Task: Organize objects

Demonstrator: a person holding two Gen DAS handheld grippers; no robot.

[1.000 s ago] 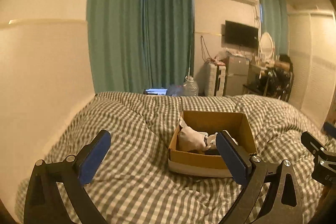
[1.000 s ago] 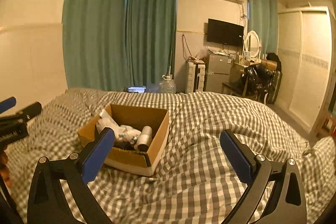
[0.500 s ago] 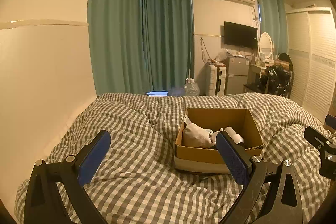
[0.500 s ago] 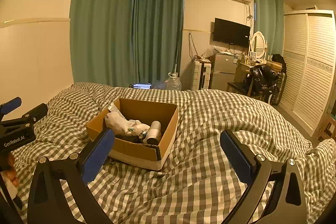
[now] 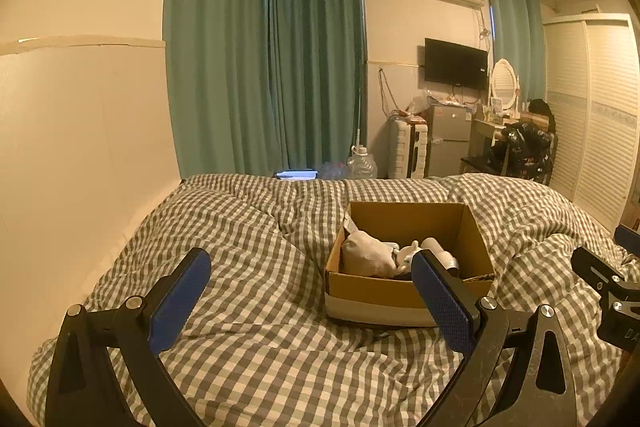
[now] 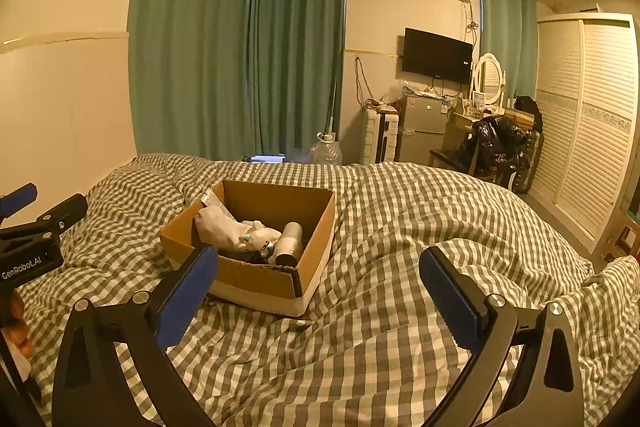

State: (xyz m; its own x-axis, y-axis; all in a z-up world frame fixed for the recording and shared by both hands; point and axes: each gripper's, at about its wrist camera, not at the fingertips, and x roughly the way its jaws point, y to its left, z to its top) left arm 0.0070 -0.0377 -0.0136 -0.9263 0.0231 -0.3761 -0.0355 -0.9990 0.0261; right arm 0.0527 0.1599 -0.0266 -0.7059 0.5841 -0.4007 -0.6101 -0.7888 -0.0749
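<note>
The left hand-held gripper (image 5: 310, 293) is spread wide, its blue pads holding nothing and touching nothing above the checked bed (image 5: 248, 227). Ahead of it and toward its right finger sits the cardboard box (image 5: 404, 295), with a pale cloth bundle (image 5: 366, 257) inside. The right hand-held gripper (image 6: 318, 287) is equally wide and empty; the box lies ahead by its left finger, a silver cylinder (image 6: 290, 245) inside.

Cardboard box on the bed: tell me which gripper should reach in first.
Probably the left gripper. The cardboard box lies close ahead of it, behind its right finger. From the right gripper the box sits off to the left, beyond its left finger. Both are open and empty.
</note>
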